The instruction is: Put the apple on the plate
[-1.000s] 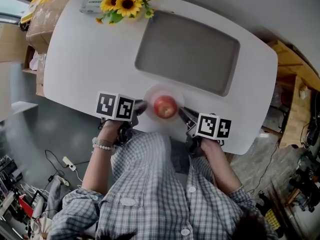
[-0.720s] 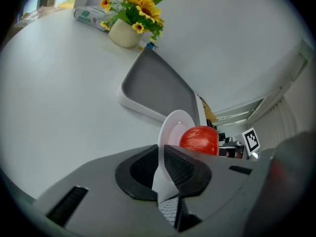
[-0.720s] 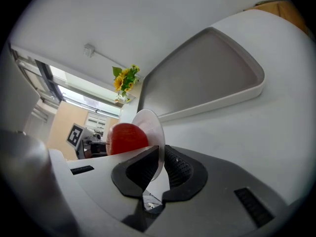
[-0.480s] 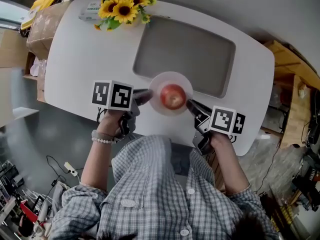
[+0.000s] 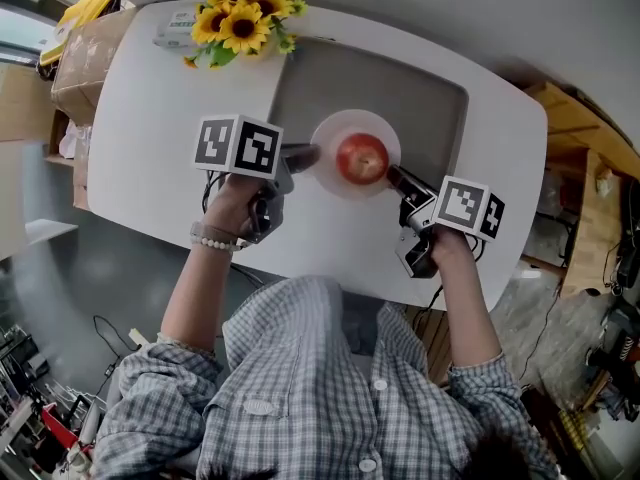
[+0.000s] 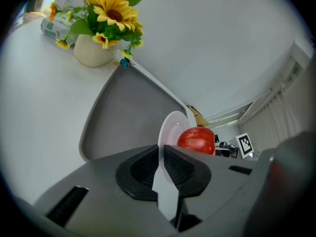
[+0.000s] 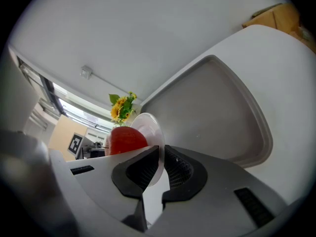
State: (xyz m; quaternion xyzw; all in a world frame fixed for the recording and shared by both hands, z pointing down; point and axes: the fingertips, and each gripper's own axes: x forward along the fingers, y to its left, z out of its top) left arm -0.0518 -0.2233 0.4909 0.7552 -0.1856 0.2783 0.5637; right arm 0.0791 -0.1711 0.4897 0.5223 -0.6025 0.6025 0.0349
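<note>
A red apple (image 5: 362, 158) was seen resting on the middle of a small white plate (image 5: 352, 121), so the fruit was already on the dish. The plate was gripped from two sides. At its 9 o'clock rim, the fingers (image 6: 139, 171) of the left gripper (image 5: 305, 154) were pressed onto the thin edge, with the rim pinched between them. At about its 4 o'clock rim, the fingers (image 7: 181, 171) of the right gripper (image 5: 397, 178) were closed on the edge in the same way. Each gripper was held in one of the person's hands. In the head view the plate was placed over the 6 o'clock edge of a grey tray (image 5: 425, 93), which lay on a white bench (image 5: 150, 108). Whether the plate was touching the tray or held clear of it could not be told. A bunch of sunflowers (image 5: 238, 18) in a pale vase (image 6: 91, 53) was set at the bench's 11 o'clock corner, just beside the tray's corner. A small packet (image 5: 170, 36) lay beside the flowers at their 9 o'clock. Cardboard boxes (image 5: 75, 43) were stacked off the bench's 10 o'clock end.
</note>
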